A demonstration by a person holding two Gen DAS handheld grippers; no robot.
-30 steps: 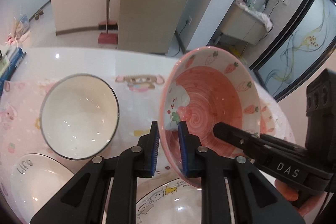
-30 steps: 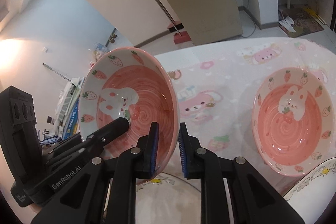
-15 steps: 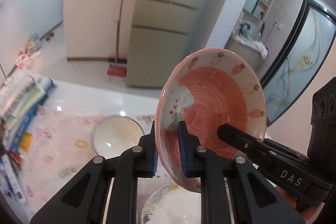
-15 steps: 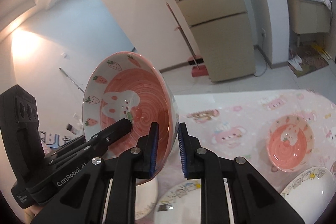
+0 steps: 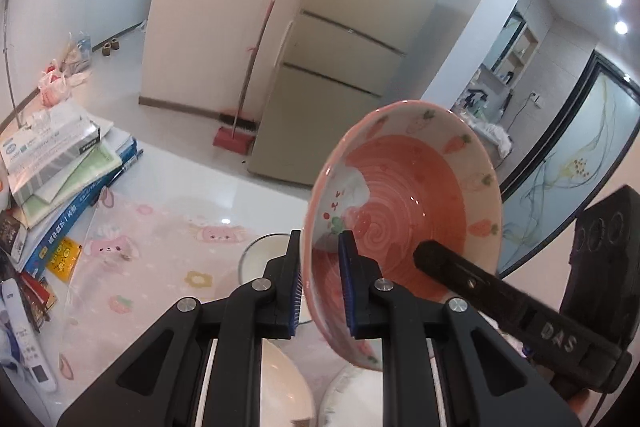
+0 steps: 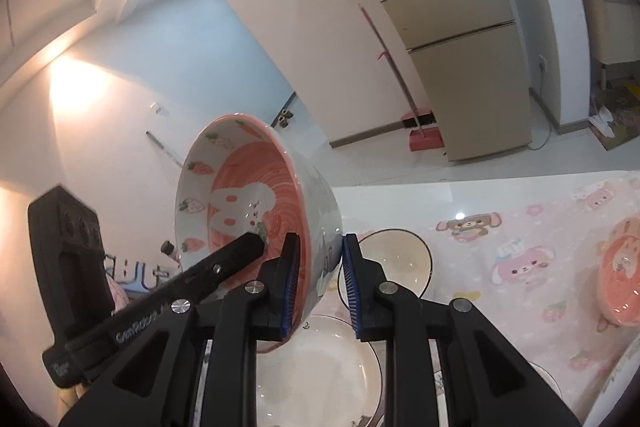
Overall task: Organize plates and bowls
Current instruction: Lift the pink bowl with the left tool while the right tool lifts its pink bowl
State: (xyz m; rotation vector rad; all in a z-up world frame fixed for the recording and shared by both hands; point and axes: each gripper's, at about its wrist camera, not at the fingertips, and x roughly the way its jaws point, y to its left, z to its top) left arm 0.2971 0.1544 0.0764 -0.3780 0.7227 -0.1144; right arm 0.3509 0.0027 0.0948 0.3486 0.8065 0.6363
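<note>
The pink rabbit bowl (image 5: 404,203) hung tipped on its side above the table (image 6: 400,195), well clear of the dishes under it, with its open face turned toward the left wrist camera. The left gripper (image 5: 320,283) was clamped on the bowl's near rim, 1 blue pad inside the bowl and 1 outside, both pressing the wall. The right gripper (image 6: 318,283) had the opposite rim between its blue pads; its jaws were opening, the inner pad still against the bowl's inside while a narrow gap showed at the outer pad. In the left wrist view 1 black finger of the right gripper reached into the bowl from the right.

Under the bowl, a cream bowl with a dark rim (image 6: 394,259) sat on the pink cartoon tablecloth (image 6: 520,259), and a white plate (image 6: 320,367) lay just nearer the cameras. A second pink rabbit bowl (image 6: 620,275) rested on the cloth at the far right edge of the right wrist view. A stack of books and boxes (image 5: 60,163) stood at the table's left end. Beyond the table stood a beige refrigerator (image 5: 348,67) with a red broom (image 5: 240,99) leaning beside it.
</note>
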